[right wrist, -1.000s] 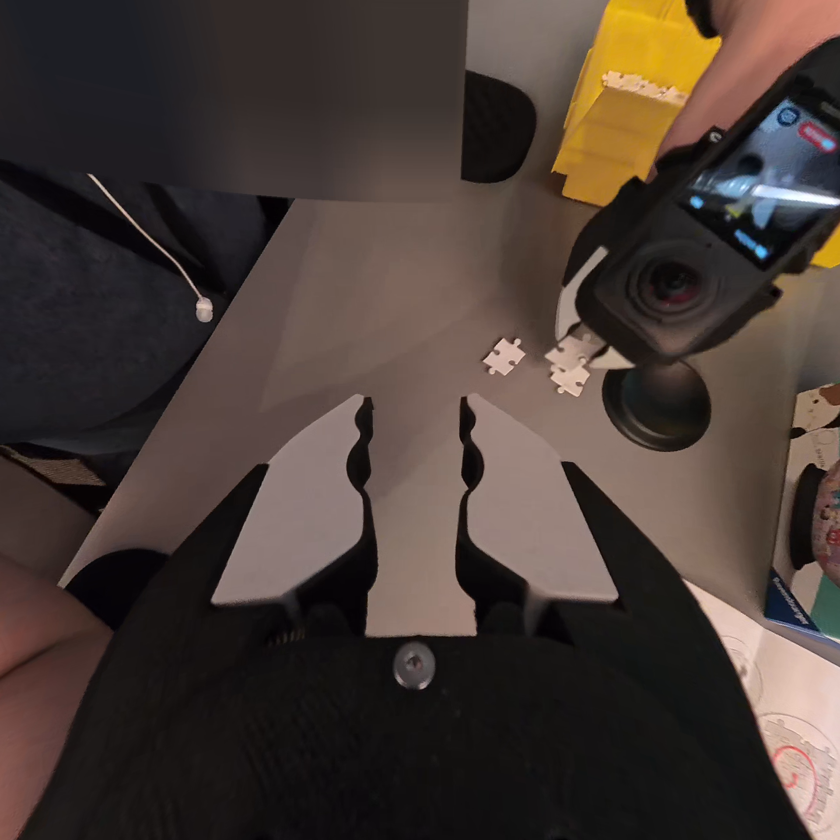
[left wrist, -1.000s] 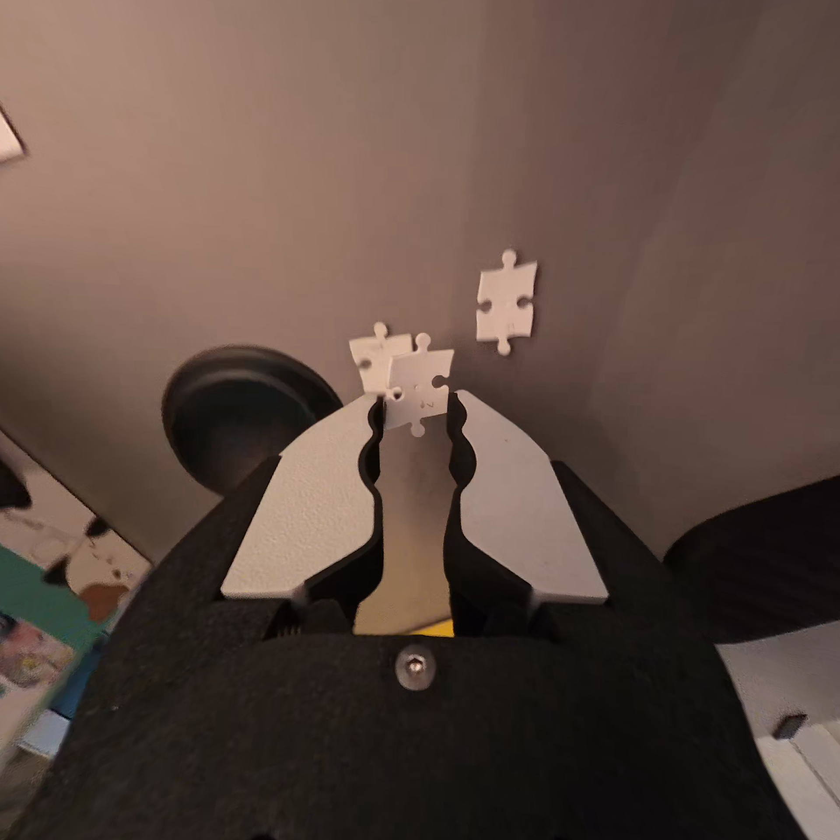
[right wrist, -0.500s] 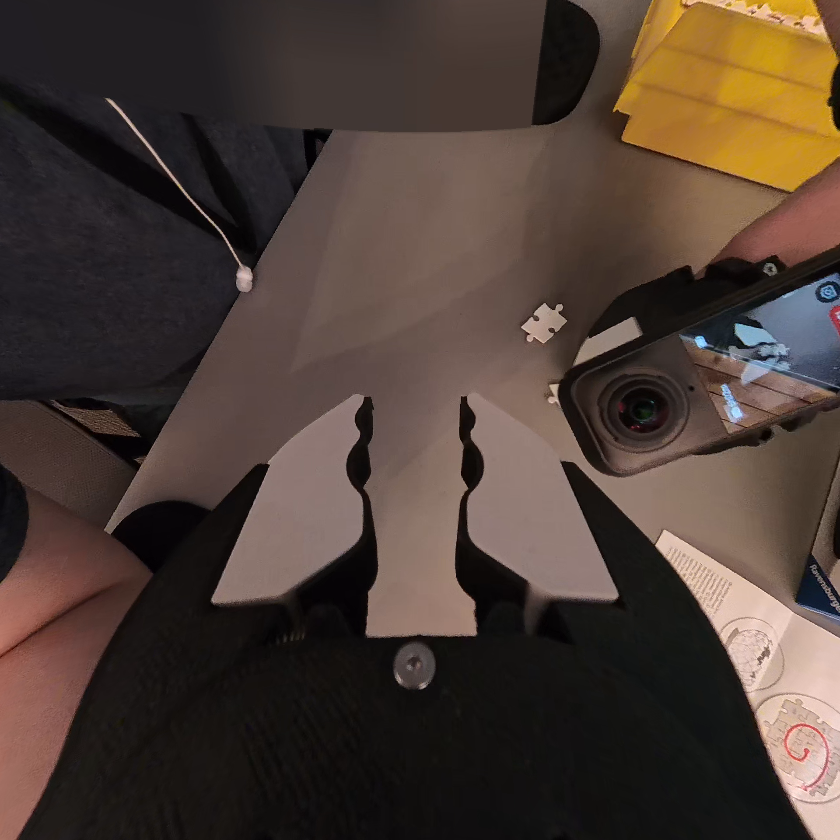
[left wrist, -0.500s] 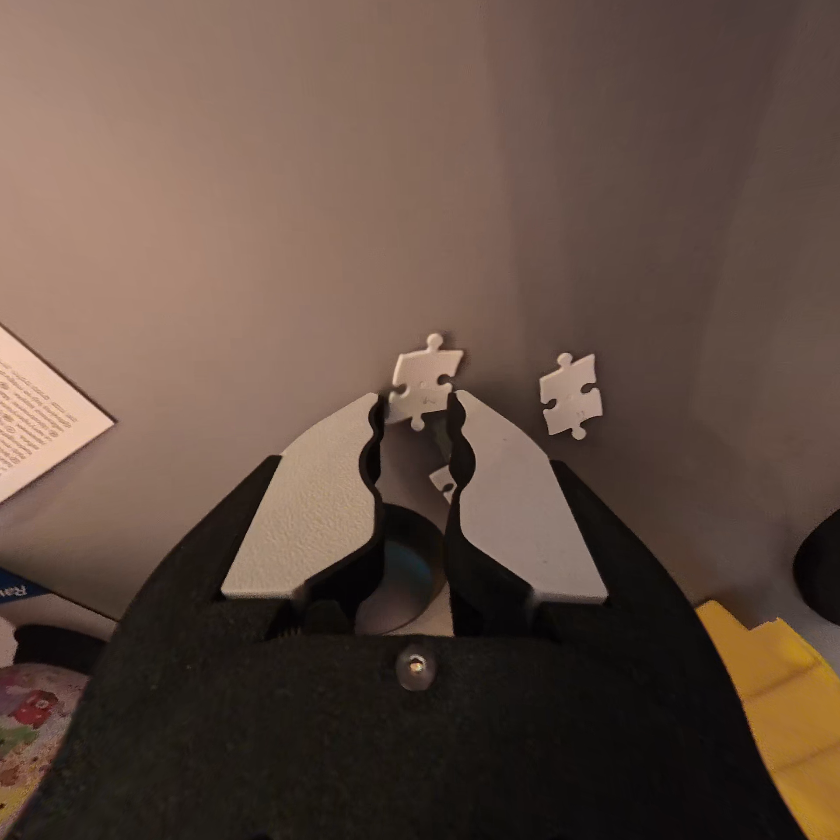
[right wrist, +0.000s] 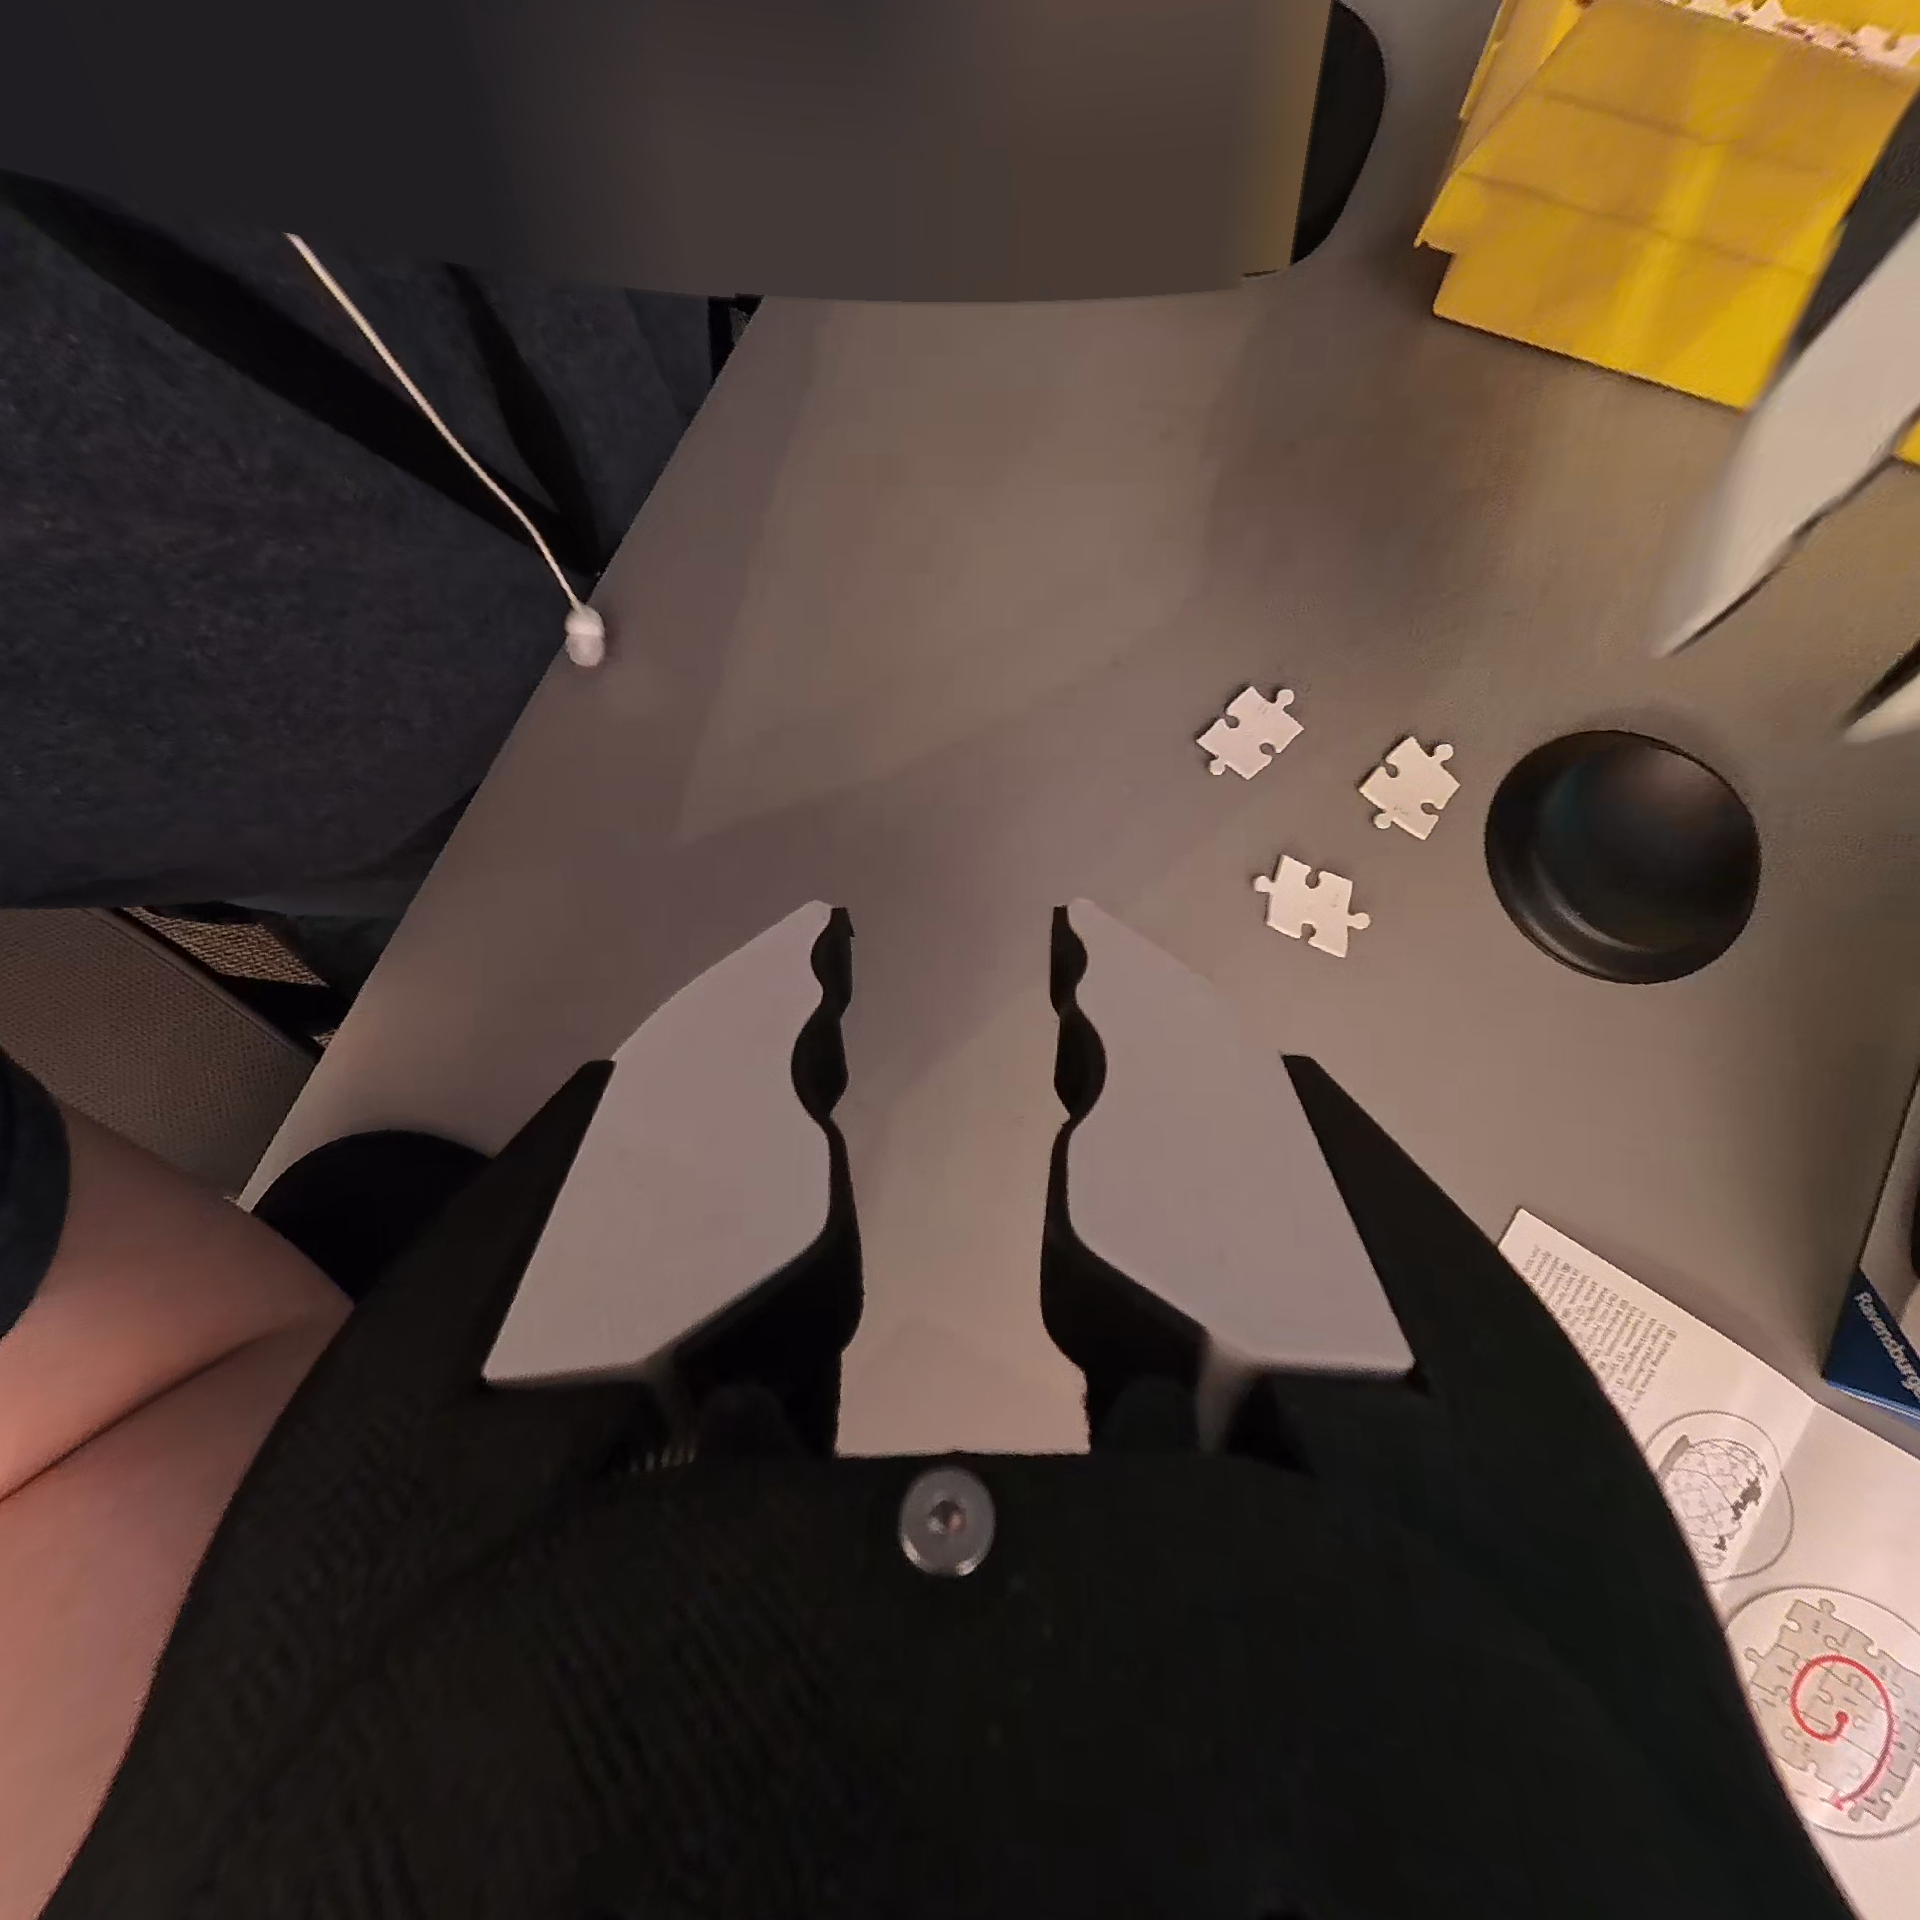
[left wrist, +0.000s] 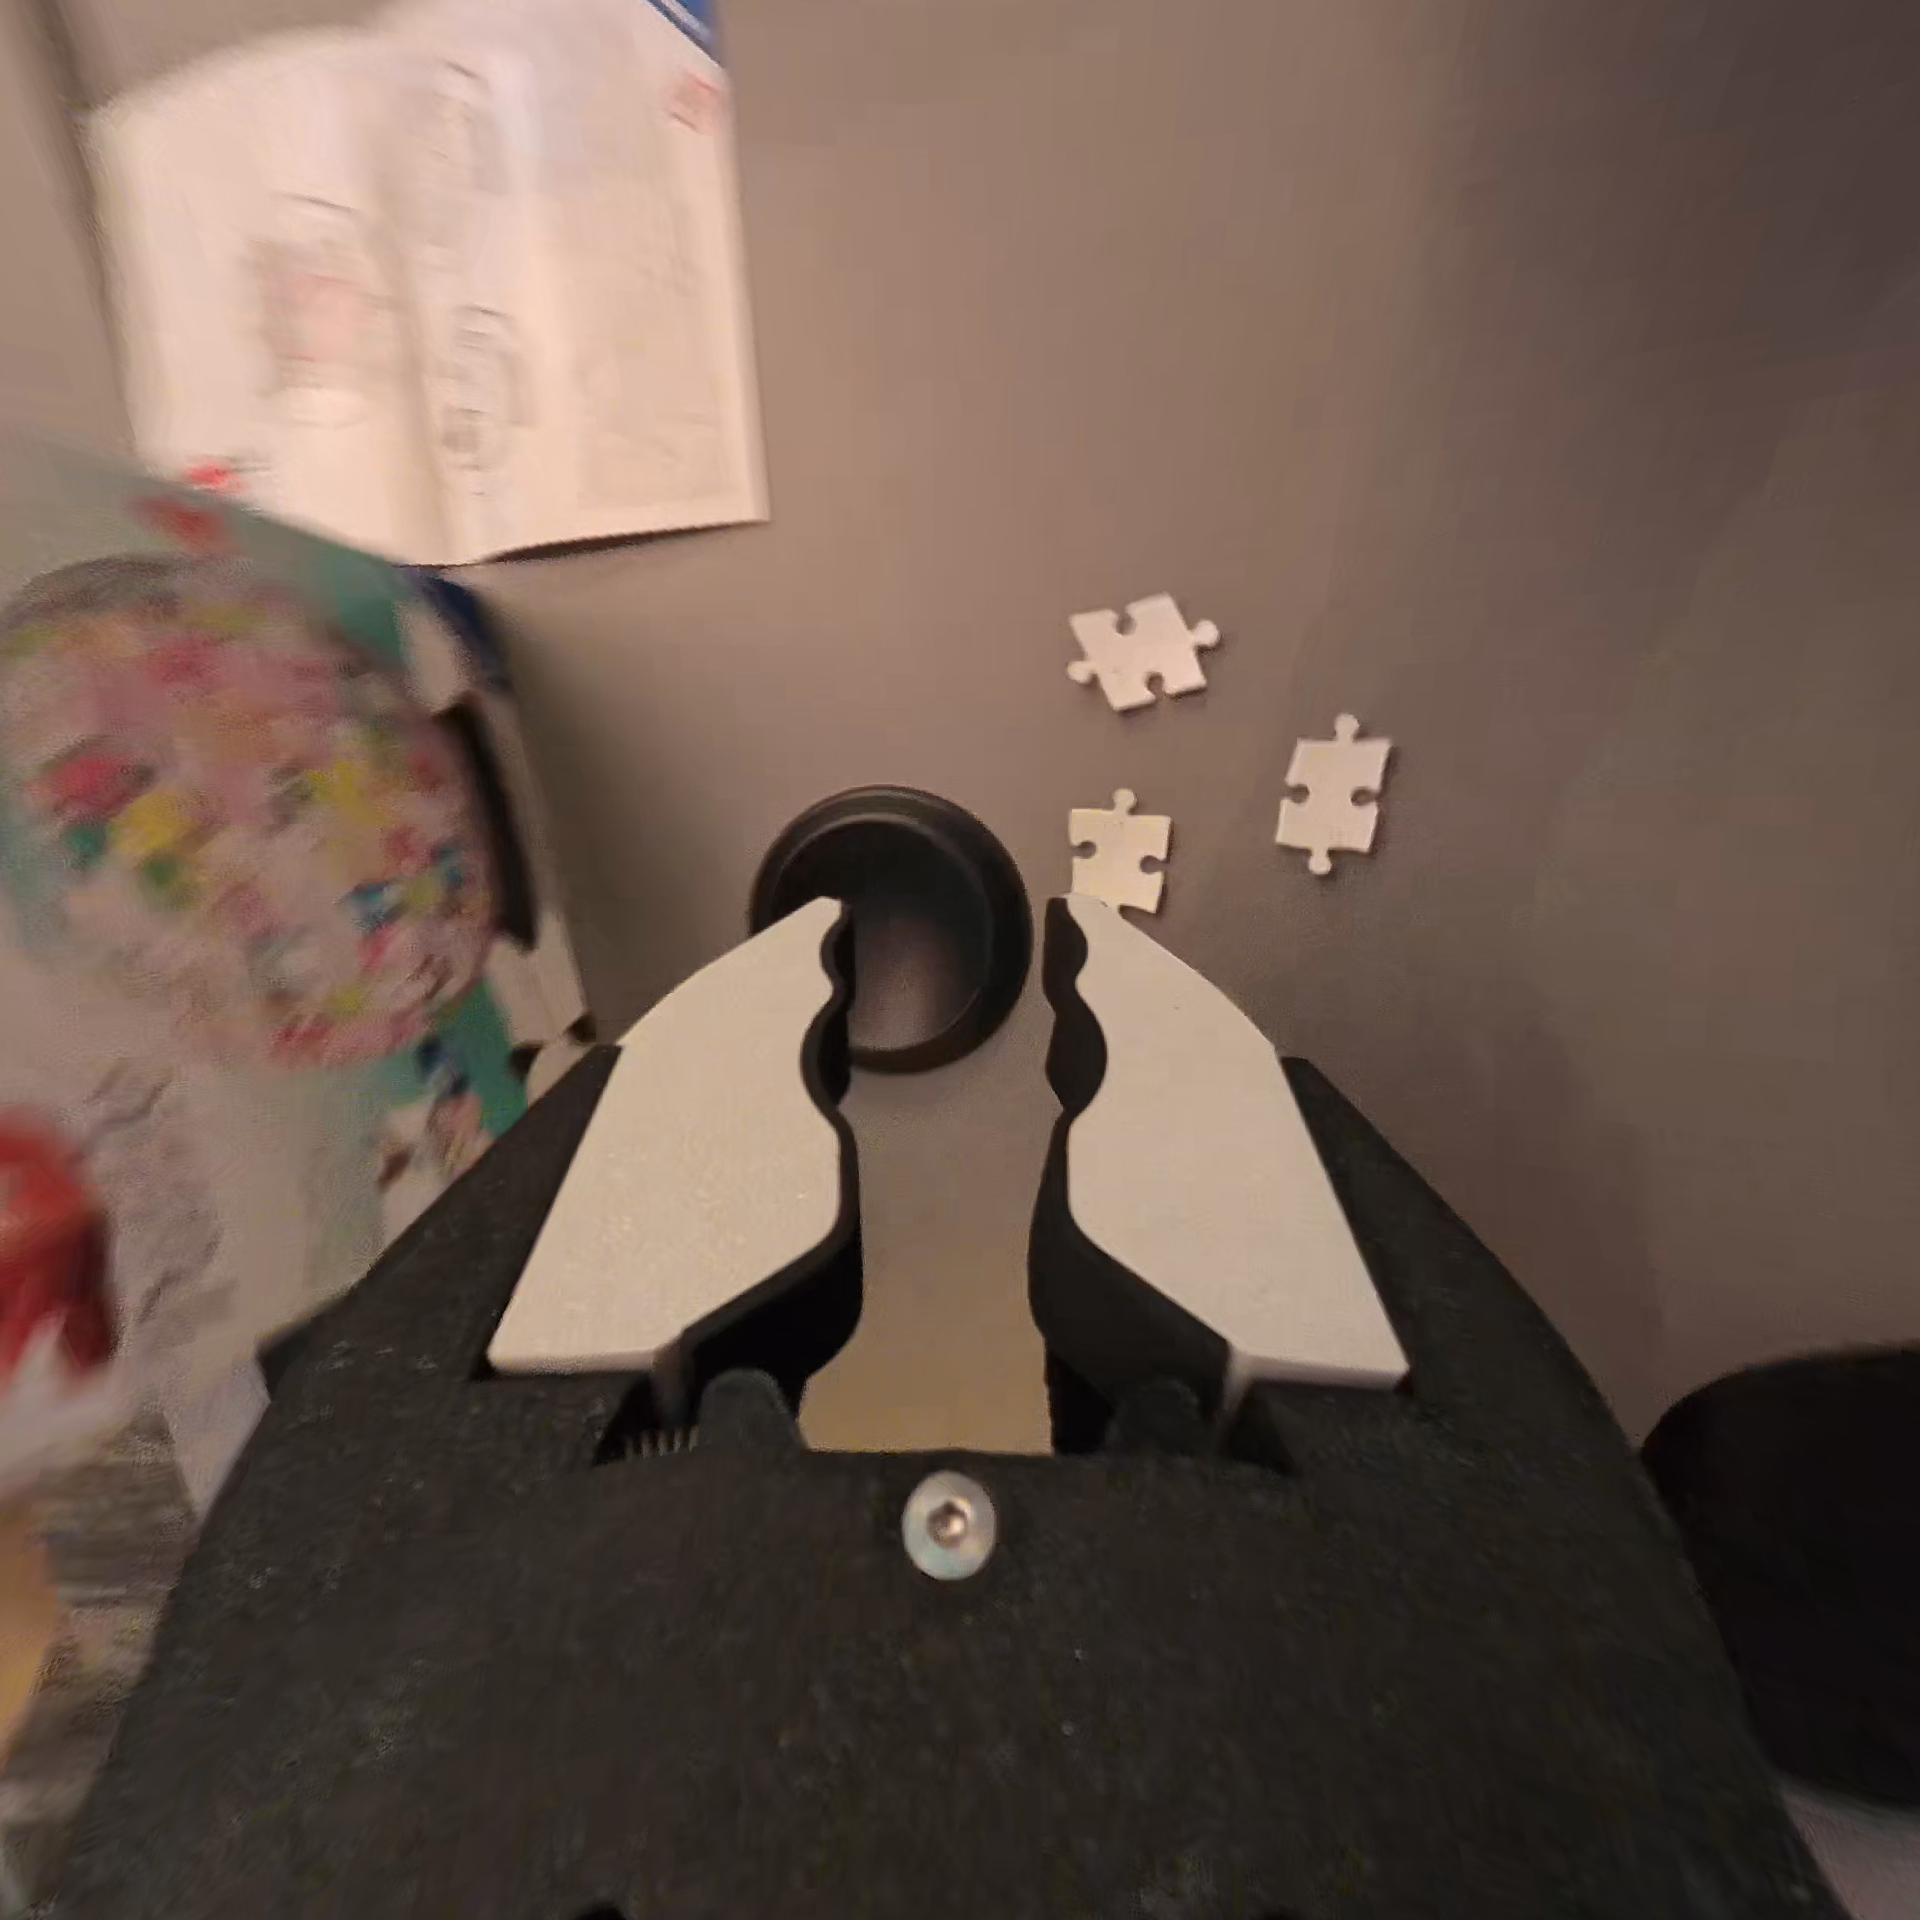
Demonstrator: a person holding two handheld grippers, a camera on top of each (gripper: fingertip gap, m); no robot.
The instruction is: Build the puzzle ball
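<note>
Three white puzzle pieces lie loose on the grey table [left wrist: 1351, 312]: one far [left wrist: 1141, 652], one near my right fingertip [left wrist: 1120, 854] and one to the right [left wrist: 1335, 795]. A black ring stand [left wrist: 894, 826] sits just beyond my left gripper [left wrist: 945, 909], which is open and empty. The colourful puzzle ball [left wrist: 229, 800] is blurred at the left. In the right wrist view the same three pieces [right wrist: 1311, 906] lie beside the ring stand [right wrist: 1621, 857]. My right gripper [right wrist: 948, 914] is open and empty over bare table, left of the pieces.
An instruction sheet [left wrist: 436, 301] lies beyond the ball and also shows in the right wrist view [right wrist: 1766, 1455]. A yellow box [right wrist: 1642, 177] stands at the far right. A person's dark clothing [right wrist: 208, 520] is past the table's left edge. The left gripper's blurred finger [right wrist: 1797, 468] crosses the upper right.
My left gripper held a white piece between its pads, then opened; that piece now lies on the table with the other two. The gripper swung towards the ring stand. My right gripper stayed open.
</note>
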